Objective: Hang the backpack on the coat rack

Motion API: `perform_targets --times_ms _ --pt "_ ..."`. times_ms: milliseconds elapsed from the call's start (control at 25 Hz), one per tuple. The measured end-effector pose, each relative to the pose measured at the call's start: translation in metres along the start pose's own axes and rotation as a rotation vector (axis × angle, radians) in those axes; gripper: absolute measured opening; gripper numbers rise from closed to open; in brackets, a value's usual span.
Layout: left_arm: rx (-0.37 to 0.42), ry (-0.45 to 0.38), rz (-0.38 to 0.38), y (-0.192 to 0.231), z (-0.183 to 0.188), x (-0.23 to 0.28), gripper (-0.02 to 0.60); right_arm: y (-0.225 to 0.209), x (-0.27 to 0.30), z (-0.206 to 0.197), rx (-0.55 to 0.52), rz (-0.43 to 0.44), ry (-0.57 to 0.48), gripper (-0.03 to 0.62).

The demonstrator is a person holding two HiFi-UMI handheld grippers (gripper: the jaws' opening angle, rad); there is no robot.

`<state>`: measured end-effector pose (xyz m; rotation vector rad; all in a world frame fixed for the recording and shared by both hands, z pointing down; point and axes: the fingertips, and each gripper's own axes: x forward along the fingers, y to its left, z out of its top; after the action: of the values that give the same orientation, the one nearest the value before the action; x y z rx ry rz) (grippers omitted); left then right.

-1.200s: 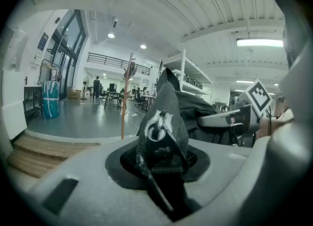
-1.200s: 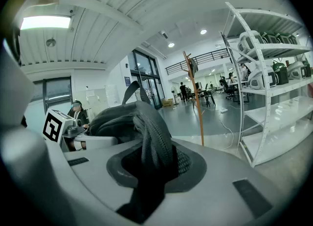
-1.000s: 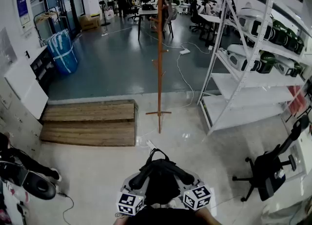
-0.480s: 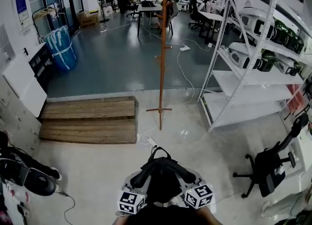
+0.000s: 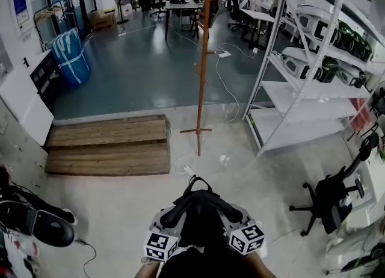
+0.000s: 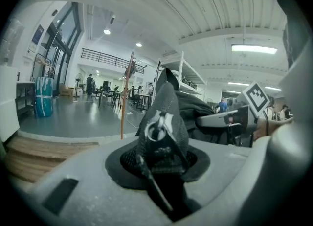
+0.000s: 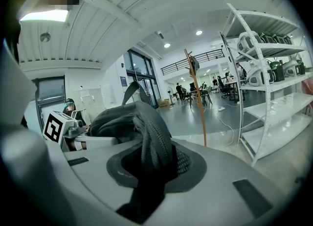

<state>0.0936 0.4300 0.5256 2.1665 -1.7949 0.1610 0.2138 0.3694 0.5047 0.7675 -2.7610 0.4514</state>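
Note:
A black backpack (image 5: 198,219) hangs between both grippers at the bottom middle of the head view, its top loop pointing ahead. My left gripper (image 5: 170,230) is shut on the bag's left side, and black webbing with a metal ring (image 6: 160,131) fills its jaws. My right gripper (image 5: 234,227) is shut on the right side, a ribbed black strap (image 7: 152,144) clamped in its jaws. The wooden coat rack (image 5: 203,66) stands ahead on the pale floor, a tall orange-brown pole with pegs and a cross foot. The same coat rack (image 6: 124,98) (image 7: 196,100) shows in both gripper views.
White metal shelving (image 5: 301,60) with helmets stands at the right. A low wooden platform (image 5: 108,144) lies left of the rack. A black office chair (image 5: 331,201) is at the lower right. White cables (image 5: 224,87) cross the grey floor behind the rack. Dark gear (image 5: 30,216) lies at the lower left.
Both grippers have carried the backpack forward. The coat rack and the platform now stand nearer and lower in the head view.

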Motion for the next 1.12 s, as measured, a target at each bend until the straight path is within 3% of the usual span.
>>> perform_targets --times_ms 240,640,1120 --pt "0.022 -0.001 -0.022 0.025 0.003 0.003 0.123 0.006 0.024 0.003 0.006 0.001 0.002 0.067" --pt "0.012 0.005 0.014 0.064 0.015 0.044 0.123 -0.020 0.080 0.019 0.004 0.040 0.016 0.067" --pt "-0.015 0.031 0.014 0.125 0.055 0.171 0.123 -0.117 0.180 0.067 0.027 0.055 0.027 0.067"
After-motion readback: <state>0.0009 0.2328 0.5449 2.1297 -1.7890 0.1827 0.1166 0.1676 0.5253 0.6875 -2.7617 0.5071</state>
